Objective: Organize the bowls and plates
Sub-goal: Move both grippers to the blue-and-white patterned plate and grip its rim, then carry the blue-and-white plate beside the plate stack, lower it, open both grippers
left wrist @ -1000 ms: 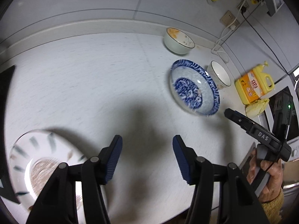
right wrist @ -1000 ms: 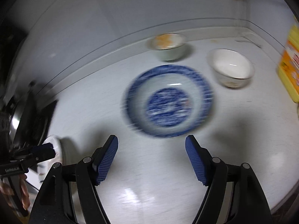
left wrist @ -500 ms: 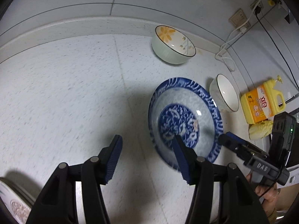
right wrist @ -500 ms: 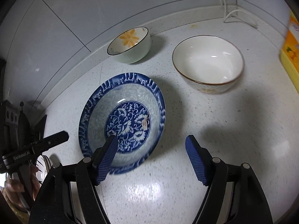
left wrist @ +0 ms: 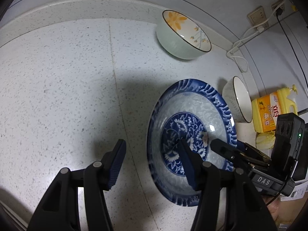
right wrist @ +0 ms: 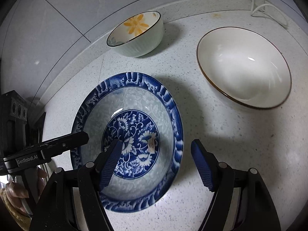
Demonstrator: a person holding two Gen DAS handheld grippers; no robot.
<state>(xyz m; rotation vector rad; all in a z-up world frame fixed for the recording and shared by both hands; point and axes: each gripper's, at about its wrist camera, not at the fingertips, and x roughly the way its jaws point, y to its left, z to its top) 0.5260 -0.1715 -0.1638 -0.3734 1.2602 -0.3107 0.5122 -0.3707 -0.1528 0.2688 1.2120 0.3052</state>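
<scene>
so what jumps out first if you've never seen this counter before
The blue and white patterned plate grabs the eye, lying on the speckled counter with both open grippers flanking it, the left gripper and the right gripper each straddling one side of its rim. Behind it by the wall sits a small bowl with an orange flower, and beside that a plain white bowl with a dark rim.

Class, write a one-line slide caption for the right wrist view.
Right claw open above a blue-patterned plate, with a flower bowl and white bowl behind.
</scene>
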